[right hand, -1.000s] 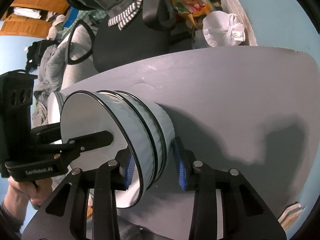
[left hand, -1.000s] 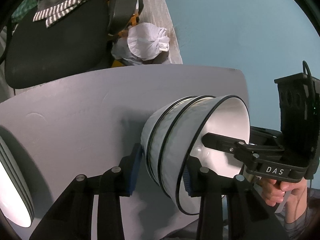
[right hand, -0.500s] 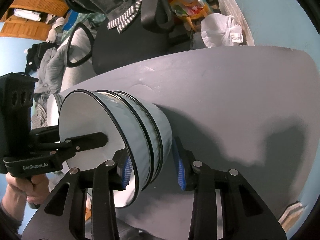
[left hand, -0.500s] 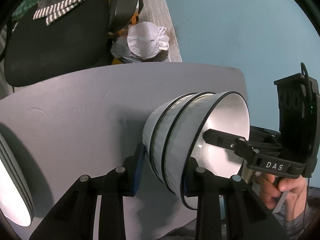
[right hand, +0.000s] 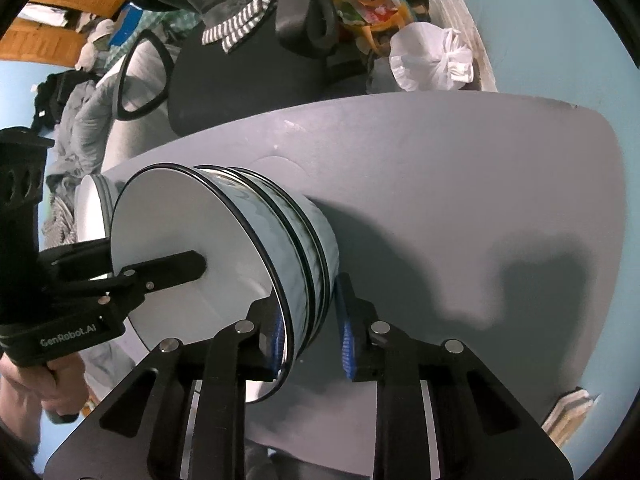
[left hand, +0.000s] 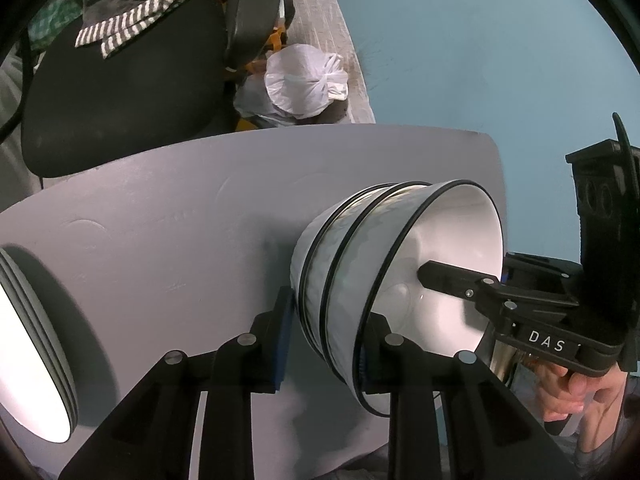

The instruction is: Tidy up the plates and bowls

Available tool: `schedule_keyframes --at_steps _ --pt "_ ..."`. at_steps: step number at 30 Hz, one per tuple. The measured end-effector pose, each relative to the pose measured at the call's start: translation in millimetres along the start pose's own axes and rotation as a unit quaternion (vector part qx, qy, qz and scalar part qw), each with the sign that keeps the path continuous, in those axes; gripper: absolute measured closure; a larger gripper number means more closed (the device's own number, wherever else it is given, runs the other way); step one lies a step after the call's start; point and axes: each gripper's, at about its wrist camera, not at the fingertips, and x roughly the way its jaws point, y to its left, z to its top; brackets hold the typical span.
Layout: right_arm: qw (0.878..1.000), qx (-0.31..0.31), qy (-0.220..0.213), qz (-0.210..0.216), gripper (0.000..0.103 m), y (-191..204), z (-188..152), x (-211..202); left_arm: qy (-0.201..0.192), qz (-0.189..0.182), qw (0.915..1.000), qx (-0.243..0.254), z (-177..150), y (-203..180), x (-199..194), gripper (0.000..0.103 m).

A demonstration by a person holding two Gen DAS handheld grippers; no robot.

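Note:
A stack of three nested white bowls with black rims (left hand: 360, 264) is held above the grey table (left hand: 160, 240). It also shows in the right wrist view (right hand: 280, 248). My left gripper (left hand: 324, 340) is shut on the stack's wall, one finger inside, one outside. My right gripper (right hand: 310, 332) is shut on the opposite side of the stack in the same way. A stack of white plates (left hand: 28, 356) sits at the table's left edge, also in the right wrist view (right hand: 94, 208).
A black office chair (left hand: 120, 80) stands behind the table with a striped cloth (left hand: 132, 28) on it. A tied white plastic bag (left hand: 304, 80) lies on the floor by the blue wall (left hand: 480, 60). The table's right edge (right hand: 600, 240) is near.
Both grippers have carried the bowl stack a little farther over the table, and the stack sits slightly higher in the views. Both grips stay unchanged.

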Motion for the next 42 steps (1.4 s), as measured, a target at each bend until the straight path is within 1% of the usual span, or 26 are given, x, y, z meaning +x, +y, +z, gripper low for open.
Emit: schedule_keyframes --at_steps 3,8,14,21,25,37,42 --pt "1.0 0.005 -0.001 -0.004 0.082 1 -2 -1 0.002 0.002 1.0 0.004 -1 -1 0 0.078" --pt "1.0 0.014 0.004 0.001 0.083 1 -9 1 0.004 0.007 0.9999 0.007 -5 -2 -1 0.078" --pt "1.0 0.019 0.007 0.002 0.083 9 -14 1 0.008 0.006 0.9999 0.007 -15 5 -8 0.078" --pt "1.0 0.008 0.008 -0.004 0.083 29 -20 2 0.005 0.004 1.0 -0.002 -34 20 -18 0.078" --pt "1.0 0.004 0.007 -0.004 0.084 42 -23 5 0.003 0.01 0.9999 -0.004 -44 27 -22 0.078" --pt "1.0 -0.02 0.017 -0.009 0.085 85 -34 26 -0.005 0.013 0.9996 -0.025 -65 59 -34 0.079" --pt "0.999 -0.028 0.023 -0.012 0.085 98 -35 37 -0.006 0.016 0.9993 -0.032 -74 68 -31 0.079"
